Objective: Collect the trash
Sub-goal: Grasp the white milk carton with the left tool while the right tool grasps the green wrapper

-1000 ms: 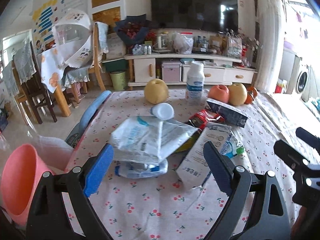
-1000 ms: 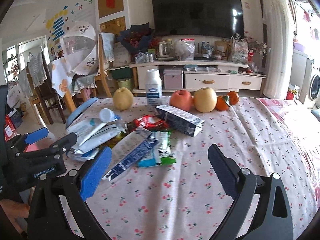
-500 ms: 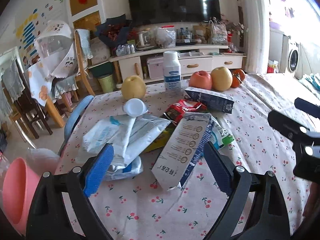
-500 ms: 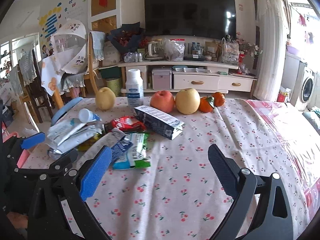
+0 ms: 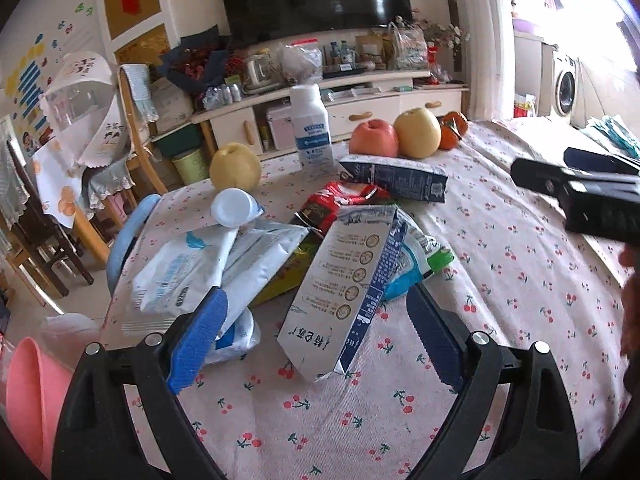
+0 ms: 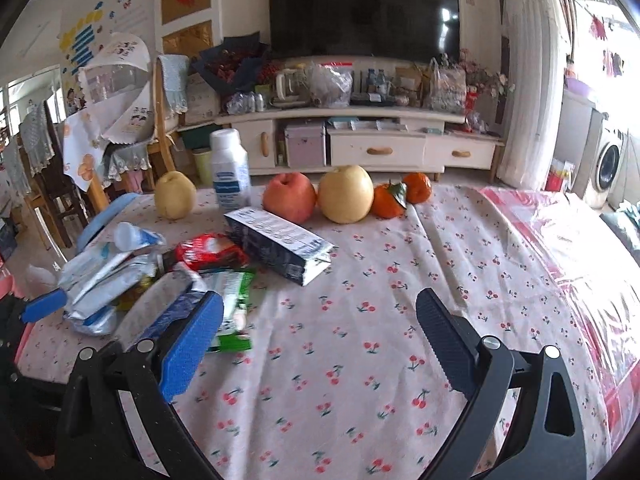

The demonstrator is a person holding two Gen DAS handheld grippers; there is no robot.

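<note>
Spread wide, the left gripper (image 5: 316, 336) is straddling the near carton (image 5: 344, 296) to pinch it; right gripper (image 6: 320, 340) is hovering empty, spread.

A home living room is showing here: a large television (image 6: 362, 10) is hanging at top centre above a cluttered white cabinet (image 6: 360, 136), with a washing machine (image 6: 610, 168) sitting at far right.

Trash pile (image 6: 160, 276) crowds table's left; cloth (image 6: 460, 280) right of it bare.
</note>
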